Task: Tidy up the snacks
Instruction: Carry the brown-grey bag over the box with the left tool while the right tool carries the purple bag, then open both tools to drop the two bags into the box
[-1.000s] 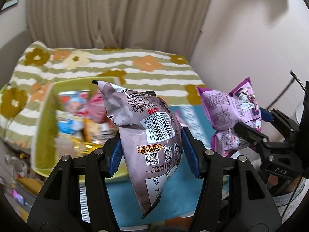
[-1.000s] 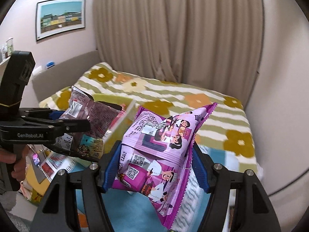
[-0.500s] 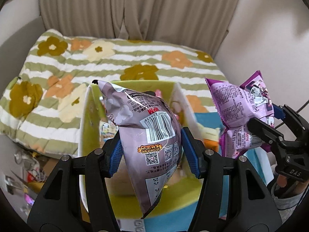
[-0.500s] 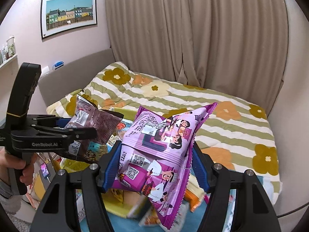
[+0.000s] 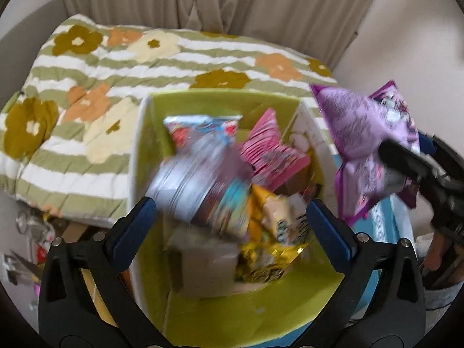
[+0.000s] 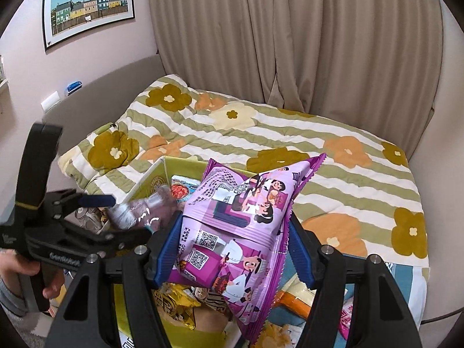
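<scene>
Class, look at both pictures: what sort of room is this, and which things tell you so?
Most likely a bedroom: a bed with a flowered quilt, long curtains behind it, and a framed picture on the wall.

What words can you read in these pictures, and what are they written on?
"GenRobot": partly blurred white letters on the side of the left gripper, seen from the right wrist camera.
Purple snack bag held in the right gripper: two QR codes and tiny print, too small to read.
Green box of snacks: packet labels all blurred, unreadable.
Framed picture on the wall: no words readable.
</scene>
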Tool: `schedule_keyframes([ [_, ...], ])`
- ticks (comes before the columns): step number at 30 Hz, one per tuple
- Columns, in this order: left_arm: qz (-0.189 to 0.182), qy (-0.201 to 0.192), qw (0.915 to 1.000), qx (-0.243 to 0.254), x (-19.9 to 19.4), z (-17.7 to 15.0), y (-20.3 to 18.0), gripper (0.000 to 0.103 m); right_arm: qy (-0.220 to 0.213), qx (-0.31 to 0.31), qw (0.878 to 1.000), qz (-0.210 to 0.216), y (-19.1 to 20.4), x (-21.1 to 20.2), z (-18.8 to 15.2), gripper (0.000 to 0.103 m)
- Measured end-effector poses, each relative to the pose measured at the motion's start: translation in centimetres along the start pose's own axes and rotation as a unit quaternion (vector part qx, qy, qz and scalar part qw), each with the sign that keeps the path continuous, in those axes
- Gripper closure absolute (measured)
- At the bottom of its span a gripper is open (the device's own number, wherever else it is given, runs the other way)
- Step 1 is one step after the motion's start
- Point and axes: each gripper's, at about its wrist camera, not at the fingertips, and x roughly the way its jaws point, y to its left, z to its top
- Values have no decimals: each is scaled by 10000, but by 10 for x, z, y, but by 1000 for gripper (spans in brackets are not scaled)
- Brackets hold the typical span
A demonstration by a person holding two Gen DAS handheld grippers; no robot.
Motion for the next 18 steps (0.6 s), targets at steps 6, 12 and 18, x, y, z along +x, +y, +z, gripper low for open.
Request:
schedule_keyframes([
  [6,243,-64,9994,225,-14,-23,2,0,65,42,10000,53,5,8,4,40],
  [12,169,-70,9997,163,-13,-31,5,0,221,178,9994,184,6,22,9,40],
  [18,211,-109,9995,209,-16,-32,6,1,469,181,9987,42,14,37,9,39],
])
